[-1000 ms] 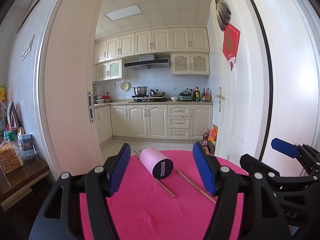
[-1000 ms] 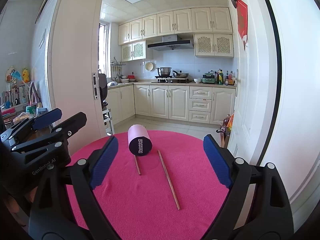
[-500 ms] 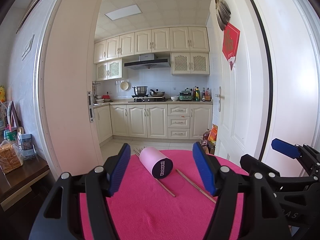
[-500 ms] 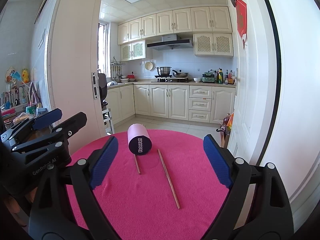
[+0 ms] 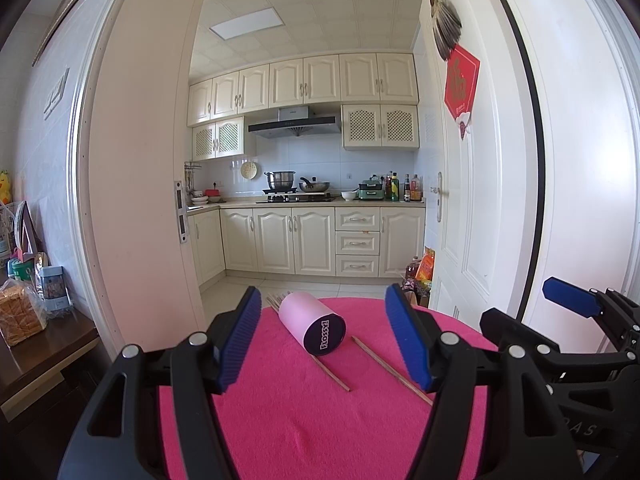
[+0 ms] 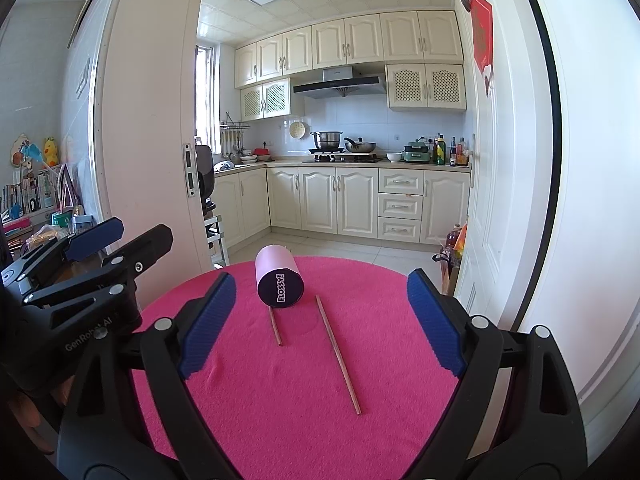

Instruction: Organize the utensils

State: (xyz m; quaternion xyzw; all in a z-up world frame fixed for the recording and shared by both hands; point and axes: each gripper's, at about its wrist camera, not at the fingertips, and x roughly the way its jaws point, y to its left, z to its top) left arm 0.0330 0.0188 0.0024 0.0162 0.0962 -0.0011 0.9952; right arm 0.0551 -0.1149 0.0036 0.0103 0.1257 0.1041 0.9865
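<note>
Readable lettering: one brand on the holder, one marking on a tool

The dark round base of the pink holder (image 6: 279, 283), lying on its side ahead of and between the right tool's (image 6: 320, 324) fingers, reads "Flossy!" in pale letters running up the disc. The black body of the left tool (image 6: 86, 332), to the left of the right tool, carries "GenRobot.AI". The red hanging (image 5: 461, 88) on the door, up and to the right, has a gold character too small to read.
</note>
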